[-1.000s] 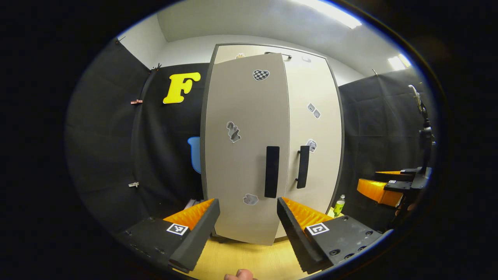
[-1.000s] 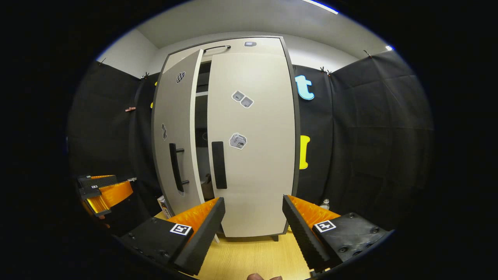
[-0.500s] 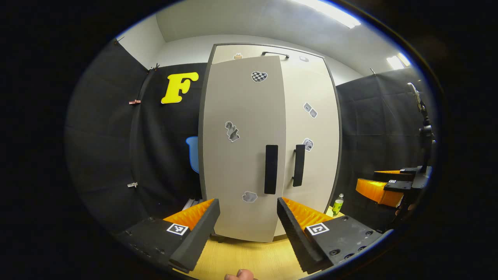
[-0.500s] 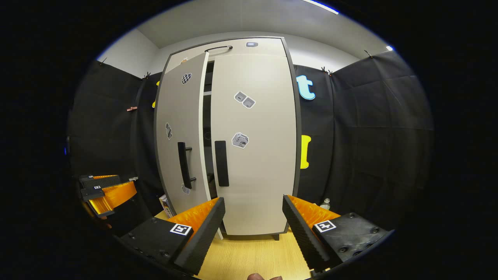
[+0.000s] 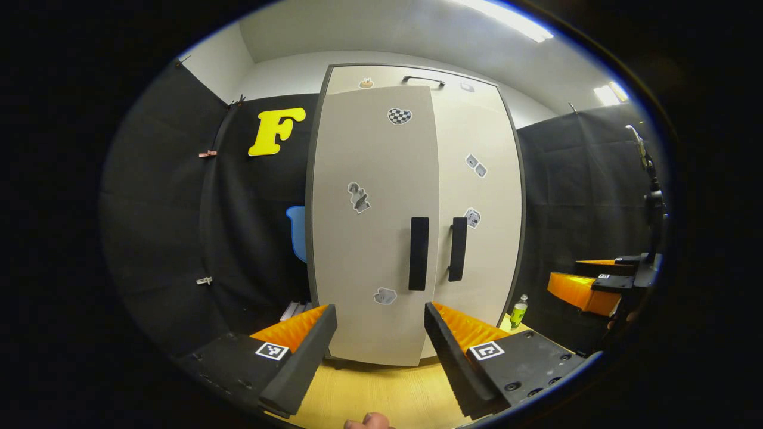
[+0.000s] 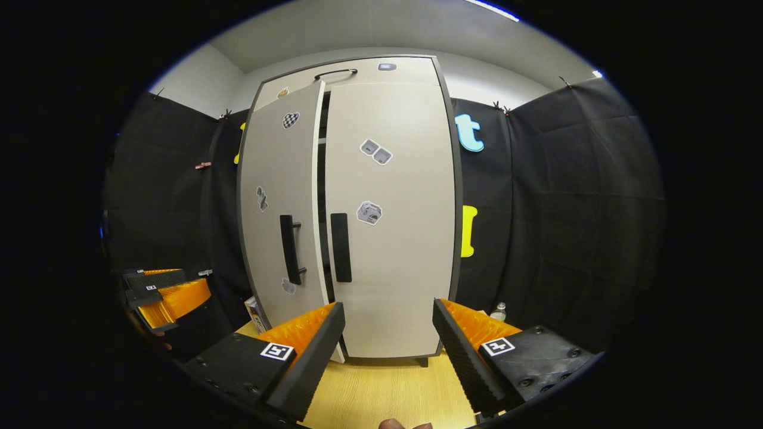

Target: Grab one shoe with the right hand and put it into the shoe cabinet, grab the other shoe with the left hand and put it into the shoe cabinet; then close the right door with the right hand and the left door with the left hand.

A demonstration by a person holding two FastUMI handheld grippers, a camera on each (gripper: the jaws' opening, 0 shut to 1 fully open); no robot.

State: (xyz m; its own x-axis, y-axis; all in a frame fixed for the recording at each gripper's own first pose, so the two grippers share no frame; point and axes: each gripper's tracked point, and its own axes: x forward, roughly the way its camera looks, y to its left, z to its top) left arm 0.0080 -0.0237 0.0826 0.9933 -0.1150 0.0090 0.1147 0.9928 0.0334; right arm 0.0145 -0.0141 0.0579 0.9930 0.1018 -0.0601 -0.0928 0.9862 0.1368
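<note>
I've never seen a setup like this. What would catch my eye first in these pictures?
Probably the tall beige shoe cabinet standing in the middle of the booth, dotted with stickers. Its right door looks shut while the left door stands slightly ajar, a dark gap between them. Next, the orange-and-black right gripper spreads open at the bottom.

Place: a recording booth set up indoors, not a lived-in home.
Walls: black cloth (image 6: 554,196) hangs clipped on every side ahead of the tongs.
Furniture: one beige shoe cabinet (image 5: 477,196) stands straight ahead on a light wooden floor (image 6: 387,393).
Lighting: ceiling strip light (image 5: 512,18) overhead.
</note>
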